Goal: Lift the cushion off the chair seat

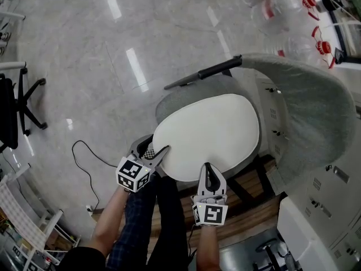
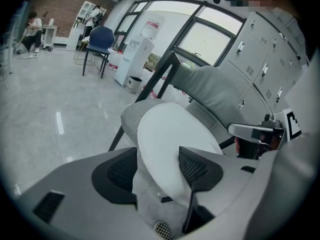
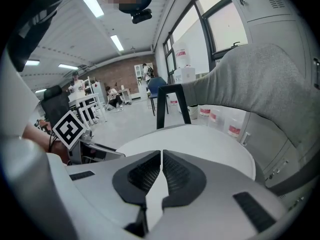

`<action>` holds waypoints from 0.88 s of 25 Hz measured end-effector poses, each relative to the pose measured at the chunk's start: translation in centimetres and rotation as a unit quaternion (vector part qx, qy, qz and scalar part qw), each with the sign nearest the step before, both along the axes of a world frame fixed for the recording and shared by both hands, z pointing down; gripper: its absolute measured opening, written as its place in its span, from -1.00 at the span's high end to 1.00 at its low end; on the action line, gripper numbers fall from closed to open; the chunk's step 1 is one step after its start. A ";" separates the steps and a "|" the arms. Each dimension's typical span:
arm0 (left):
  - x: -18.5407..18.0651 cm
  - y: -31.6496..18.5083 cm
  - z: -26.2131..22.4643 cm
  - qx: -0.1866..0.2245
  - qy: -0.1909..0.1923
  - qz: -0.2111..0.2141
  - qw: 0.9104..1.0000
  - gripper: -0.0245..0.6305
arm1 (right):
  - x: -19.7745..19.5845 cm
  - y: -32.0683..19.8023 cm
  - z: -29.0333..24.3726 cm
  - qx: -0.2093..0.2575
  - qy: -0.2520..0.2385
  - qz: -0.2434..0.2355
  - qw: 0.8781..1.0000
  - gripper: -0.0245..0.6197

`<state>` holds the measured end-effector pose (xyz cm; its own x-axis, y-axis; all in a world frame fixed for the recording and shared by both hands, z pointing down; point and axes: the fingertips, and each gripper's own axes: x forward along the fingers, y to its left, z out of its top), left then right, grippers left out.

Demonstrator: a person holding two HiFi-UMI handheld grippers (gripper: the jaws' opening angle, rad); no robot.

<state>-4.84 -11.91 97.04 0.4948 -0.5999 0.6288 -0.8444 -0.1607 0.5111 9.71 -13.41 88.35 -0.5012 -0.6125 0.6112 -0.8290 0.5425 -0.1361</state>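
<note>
A round white cushion (image 1: 208, 131) lies flat on the grey chair seat (image 1: 179, 97). My left gripper (image 1: 157, 149) is at the cushion's front-left rim and stands open. In the left gripper view the cushion's (image 2: 170, 139) edge runs between the wide jaws of my left gripper (image 2: 159, 156), with a gap on the left side. My right gripper (image 1: 208, 168) is shut, its tips over the cushion's front edge. In the right gripper view the jaws of my right gripper (image 3: 161, 154) meet above the cushion (image 3: 200, 144); only a thin white sliver shows between them.
The grey backrest (image 1: 304, 106) curves up on the right, and a black armrest (image 1: 211, 70) runs behind the seat. Water bottles (image 1: 293, 4) stand at the far right, a black office chair (image 1: 17, 103) at the left. A cable (image 1: 84, 157) lies on the floor. Grey lockers (image 1: 321, 196) are close on the right.
</note>
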 end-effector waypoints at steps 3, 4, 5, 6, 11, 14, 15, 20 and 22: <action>0.2 -0.2 0.1 0.003 0.002 0.006 1.000 0.16 | 0.3 0.1 0.2 -0.002 -0.001 0.004 1.000 0.81; 0.3 -0.3 0.2 0.006 -0.003 0.008 1.000 0.16 | 0.4 0.2 0.2 -0.002 -0.001 0.006 1.000 0.81; 0.3 -0.3 0.2 0.010 -0.010 0.012 1.000 0.16 | 0.5 0.2 0.2 -0.002 -0.002 0.007 1.000 0.82; 0.4 -0.3 0.2 0.014 -0.018 0.015 1.000 0.17 | 0.6 0.3 0.1 -0.002 -0.003 0.008 1.000 0.82; 0.3 -0.4 -0.5 0.024 -0.036 0.018 0.999 0.48 | 1.0 0.5 -0.2 -0.004 -0.009 0.016 1.000 0.82; 0.4 -0.5 -0.9 0.032 -0.038 0.014 0.999 0.64 | 0.9 0.6 -0.4 -0.005 -0.013 0.020 1.000 0.81; 0.4 -0.5 -1.1 0.034 -0.039 0.014 0.999 0.69 | 0.8 0.6 -0.6 -0.005 -0.014 0.021 1.000 0.81; 0.6 -0.6 -2.8 0.040 -0.043 0.013 0.998 0.76 | 1.2 0.5 -1.9 0.002 -0.018 0.024 1.000 0.82; 0.8 -0.7 -4.0 0.045 -0.043 0.013 0.998 0.76 | 1.4 0.5 -2.6 0.004 -0.019 0.025 0.999 0.82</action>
